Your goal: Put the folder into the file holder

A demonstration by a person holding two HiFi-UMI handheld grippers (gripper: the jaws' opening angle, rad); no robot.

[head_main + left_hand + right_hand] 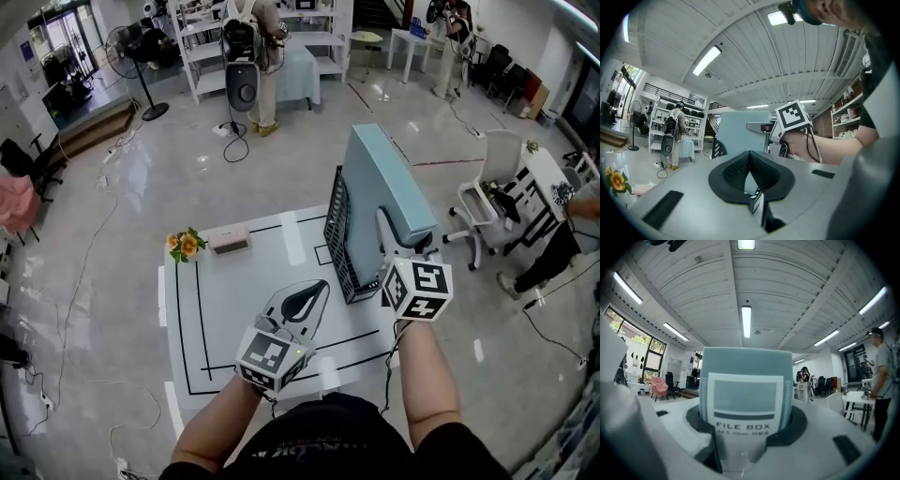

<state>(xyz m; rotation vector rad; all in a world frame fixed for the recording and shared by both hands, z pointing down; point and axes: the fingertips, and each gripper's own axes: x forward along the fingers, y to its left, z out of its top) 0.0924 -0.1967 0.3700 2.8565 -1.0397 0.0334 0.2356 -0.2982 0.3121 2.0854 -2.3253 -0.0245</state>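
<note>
Left gripper (321, 287): jaws together, empty, low over the table (216, 309), so no help if things shift. File holder (339, 230): black mesh, unsteadied, may slide or tip if nudged. Folder (382, 173): upright against the mesh wall's right side, spine clamped in the right gripper (386, 225). Its lower corner could catch the rim and twist the grip.

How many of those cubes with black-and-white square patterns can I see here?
2. One cube rides on the left gripper, above the white table; the other cube on the right gripper, which grips the blue folder by the black file holder. No others show.
</note>
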